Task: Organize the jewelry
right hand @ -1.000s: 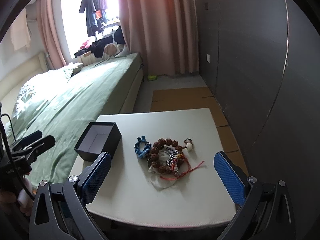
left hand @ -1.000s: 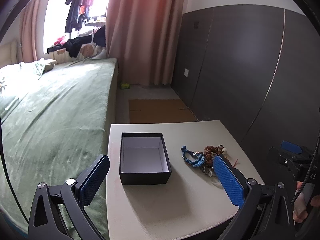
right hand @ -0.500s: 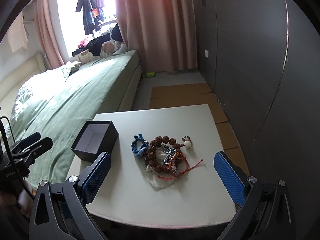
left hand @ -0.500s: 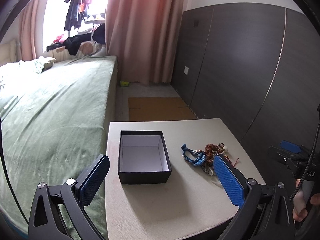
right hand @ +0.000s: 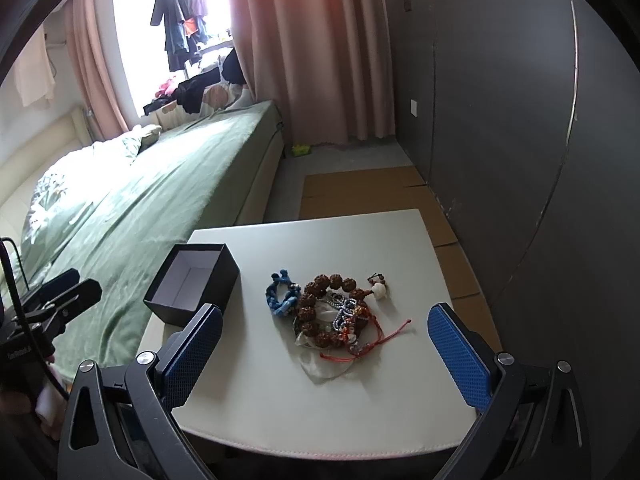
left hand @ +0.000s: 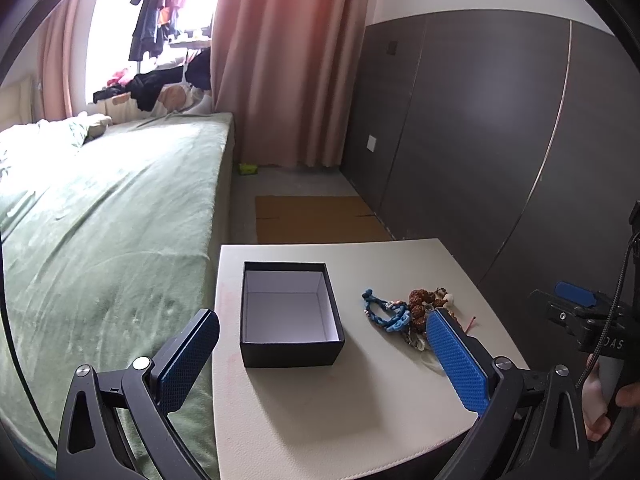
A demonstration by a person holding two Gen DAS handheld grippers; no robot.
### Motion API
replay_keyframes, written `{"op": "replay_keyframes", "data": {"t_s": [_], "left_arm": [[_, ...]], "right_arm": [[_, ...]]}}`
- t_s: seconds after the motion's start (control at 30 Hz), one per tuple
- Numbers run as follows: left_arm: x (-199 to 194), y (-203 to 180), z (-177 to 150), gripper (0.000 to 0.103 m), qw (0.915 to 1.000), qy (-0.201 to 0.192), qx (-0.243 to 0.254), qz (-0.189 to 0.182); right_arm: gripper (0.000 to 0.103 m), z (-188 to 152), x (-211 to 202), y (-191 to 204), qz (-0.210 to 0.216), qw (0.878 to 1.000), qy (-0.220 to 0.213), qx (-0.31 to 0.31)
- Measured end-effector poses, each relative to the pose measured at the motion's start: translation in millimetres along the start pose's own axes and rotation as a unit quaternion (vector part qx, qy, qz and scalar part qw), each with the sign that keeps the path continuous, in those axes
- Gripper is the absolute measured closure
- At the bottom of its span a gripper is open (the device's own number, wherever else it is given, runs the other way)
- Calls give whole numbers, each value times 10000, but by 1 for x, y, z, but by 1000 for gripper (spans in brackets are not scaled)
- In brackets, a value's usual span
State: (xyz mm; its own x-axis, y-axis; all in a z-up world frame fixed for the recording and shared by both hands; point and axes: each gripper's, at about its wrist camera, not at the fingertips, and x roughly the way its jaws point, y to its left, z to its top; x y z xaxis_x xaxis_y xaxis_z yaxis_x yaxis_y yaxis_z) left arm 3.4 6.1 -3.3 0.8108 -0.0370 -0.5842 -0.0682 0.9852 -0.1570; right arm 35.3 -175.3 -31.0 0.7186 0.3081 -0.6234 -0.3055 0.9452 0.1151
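An open black box [left hand: 290, 316] with a white, empty inside stands on the left part of a small white table [left hand: 320, 420]; it also shows in the right wrist view [right hand: 192, 280]. Right of it lies a jewelry pile [right hand: 334, 312]: a blue braided bracelet [right hand: 280, 292], a brown bead bracelet [right hand: 316, 300], a silver chain and a red cord [right hand: 384, 332]. The pile shows in the left wrist view [left hand: 404, 312]. My left gripper [left hand: 322, 360] is open, just short of the box. My right gripper [right hand: 324, 356] is open, above the table's near edge, short of the pile.
A bed with a green cover [left hand: 100, 240] runs along the table's left side. A dark panelled wall [right hand: 500, 120] stands to the right. Flat cardboard [right hand: 360, 196] lies on the floor beyond the table, with pink curtains [left hand: 288, 60] behind.
Both grippers have moved slightly forward toward the table; the box and the jewelry look a little nearer. Nothing on the table has moved, and both grippers stay open.
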Motion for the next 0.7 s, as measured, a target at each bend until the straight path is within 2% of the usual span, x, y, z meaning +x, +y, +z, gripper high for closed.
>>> {"op": "replay_keyframes", "data": {"t_s": [0.7], "left_arm": [[-7,-7,-6,0,9999,-38,68,-71]], "right_arm": [[0,-6,-11,-1,-80,10000,-42,-41]]}}
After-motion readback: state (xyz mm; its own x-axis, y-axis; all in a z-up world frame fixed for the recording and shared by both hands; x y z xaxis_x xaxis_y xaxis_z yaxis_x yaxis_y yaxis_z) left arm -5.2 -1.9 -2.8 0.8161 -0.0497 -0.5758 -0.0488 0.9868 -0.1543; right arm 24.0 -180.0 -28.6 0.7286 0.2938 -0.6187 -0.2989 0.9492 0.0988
